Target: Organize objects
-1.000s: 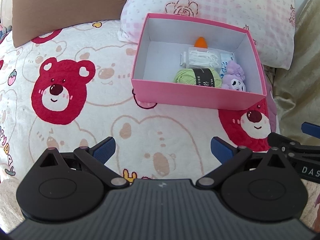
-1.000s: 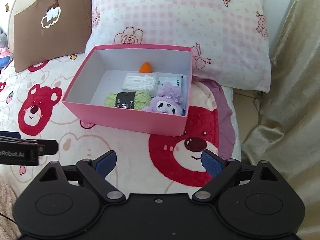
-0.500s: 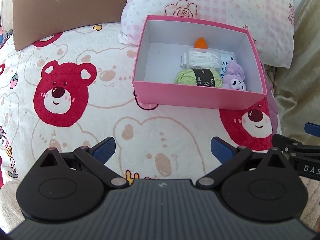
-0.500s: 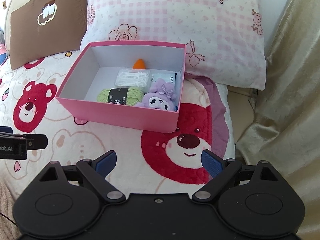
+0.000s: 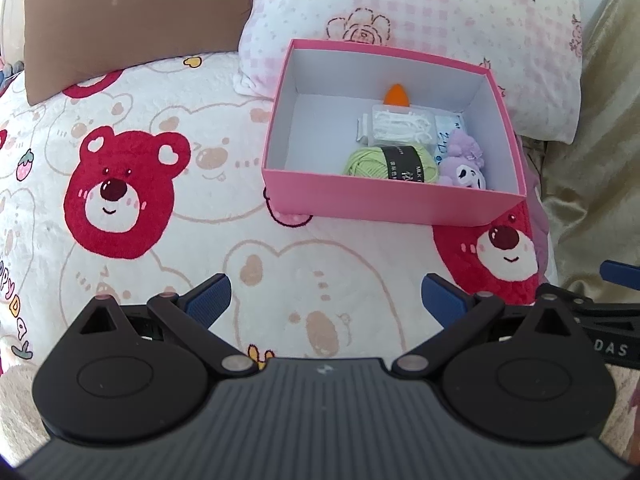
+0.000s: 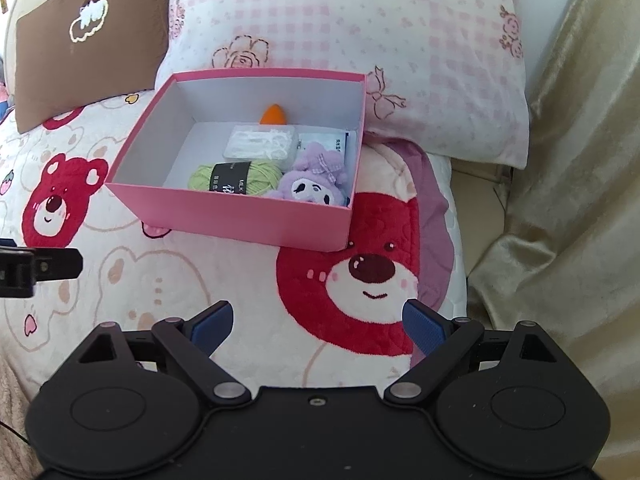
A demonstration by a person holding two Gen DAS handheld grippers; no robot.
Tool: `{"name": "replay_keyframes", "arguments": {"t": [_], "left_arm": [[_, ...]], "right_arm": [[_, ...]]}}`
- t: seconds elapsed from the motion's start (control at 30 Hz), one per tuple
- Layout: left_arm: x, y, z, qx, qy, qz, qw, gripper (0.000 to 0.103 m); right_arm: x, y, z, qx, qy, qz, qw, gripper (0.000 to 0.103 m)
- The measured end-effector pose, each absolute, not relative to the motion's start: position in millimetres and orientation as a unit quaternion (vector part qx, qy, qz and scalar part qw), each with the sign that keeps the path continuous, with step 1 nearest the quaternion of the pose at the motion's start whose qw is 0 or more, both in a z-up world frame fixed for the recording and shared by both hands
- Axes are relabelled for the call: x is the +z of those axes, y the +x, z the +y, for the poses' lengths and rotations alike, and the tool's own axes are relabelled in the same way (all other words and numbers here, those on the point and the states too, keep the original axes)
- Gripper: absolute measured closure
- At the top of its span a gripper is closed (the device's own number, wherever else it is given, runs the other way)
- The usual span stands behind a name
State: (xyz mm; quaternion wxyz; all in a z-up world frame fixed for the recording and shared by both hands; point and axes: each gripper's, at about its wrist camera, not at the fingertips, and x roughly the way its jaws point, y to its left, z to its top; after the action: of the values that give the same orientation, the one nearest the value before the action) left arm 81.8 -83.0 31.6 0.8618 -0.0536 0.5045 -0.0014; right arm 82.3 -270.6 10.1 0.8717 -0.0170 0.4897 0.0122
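Box (image 5: pixel 384 204) before pillow (image 5: pixel 440 12), on bedspread (image 5: pixel 168 184)

Your pink box's (image 5: pixel 384 204) near wall hides the lower parts of the green yarn (image 5: pixel 390 162) and purple plush (image 5: pixel 464 166). The yarn's label print is too small to read. The orange item (image 6: pixel 274 115) at the far wall sits half hidden behind the clear packet (image 6: pixel 262 144).

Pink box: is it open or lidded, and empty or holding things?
Open and partly filled: the pink box has no lid, and green yarn, a purple plush and a clear case lie inside.

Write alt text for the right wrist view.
An open pink box on a bear-print blanket holds green yarn, a purple plush, floss picks and an orange object. The right gripper hovers open, empty.
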Motion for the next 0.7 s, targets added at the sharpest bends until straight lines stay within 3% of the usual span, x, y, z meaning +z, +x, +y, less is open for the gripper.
{"name": "replay_keyframes", "arguments": {"t": [0.7], "left_arm": [[25,83,-88,-0.010,-0.032,0.523,0.852,0.000]], "right_arm": [[7,84,-262,0.022,-0.012,0.495,0.869,0.009]]}}
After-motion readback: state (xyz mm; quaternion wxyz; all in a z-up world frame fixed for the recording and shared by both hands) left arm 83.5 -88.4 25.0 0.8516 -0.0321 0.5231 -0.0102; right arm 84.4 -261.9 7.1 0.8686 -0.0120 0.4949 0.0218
